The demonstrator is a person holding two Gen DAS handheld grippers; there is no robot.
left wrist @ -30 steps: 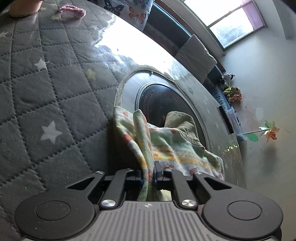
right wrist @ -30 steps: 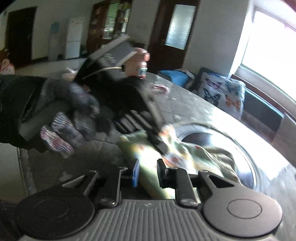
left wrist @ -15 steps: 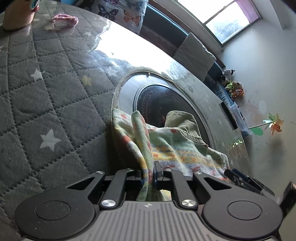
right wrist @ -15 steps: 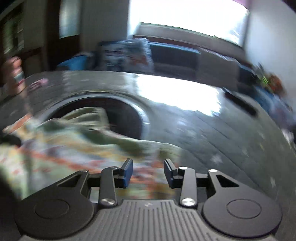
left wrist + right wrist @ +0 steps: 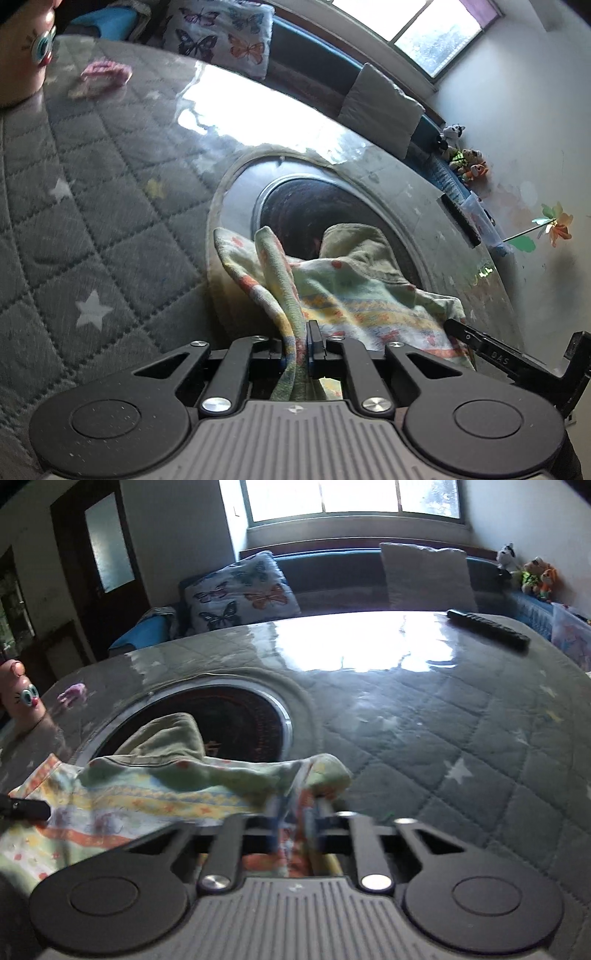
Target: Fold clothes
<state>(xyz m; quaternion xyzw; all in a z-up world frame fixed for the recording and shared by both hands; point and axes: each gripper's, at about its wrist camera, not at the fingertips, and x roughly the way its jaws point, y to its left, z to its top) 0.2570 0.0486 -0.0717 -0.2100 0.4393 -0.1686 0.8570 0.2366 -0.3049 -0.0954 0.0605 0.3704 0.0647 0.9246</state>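
Across the bench: a grey quilted cover with pale stars (image 5: 88,314) is lying under a glossy sheet, and a round dark inset (image 5: 236,716) is sitting in the middle of the bench (image 5: 461,738).
Room: a bright window (image 5: 351,498) is glaring on the bench top; a blue sofa is carrying a butterfly cushion (image 5: 240,590) and a white cushion (image 5: 428,576); stuffed toys (image 5: 532,572) are sitting at the sofa's far end.
Garment: a patterned green and yellow garment (image 5: 362,295) is lying half over the inset's near rim, stretching sideways between the two grippers, with an olive part (image 5: 166,738) humping toward the inset.
Left gripper (image 5: 301,343): its jaws are clamping a bunched edge of the garment.
Right gripper (image 5: 295,830): blurred, it is pinching the garment's other end, cloth bunching between its fingers.
Left wrist only: a paper pinwheel (image 5: 554,225) is leaning by the wall, and the right gripper is showing at the frame's right edge.
Right wrist only: a dark door (image 5: 103,565), a black remote (image 5: 487,627), a pink cartoon-faced figure (image 5: 22,698).
Both views: a small pink item (image 5: 103,74) is lying at the bench's far side.
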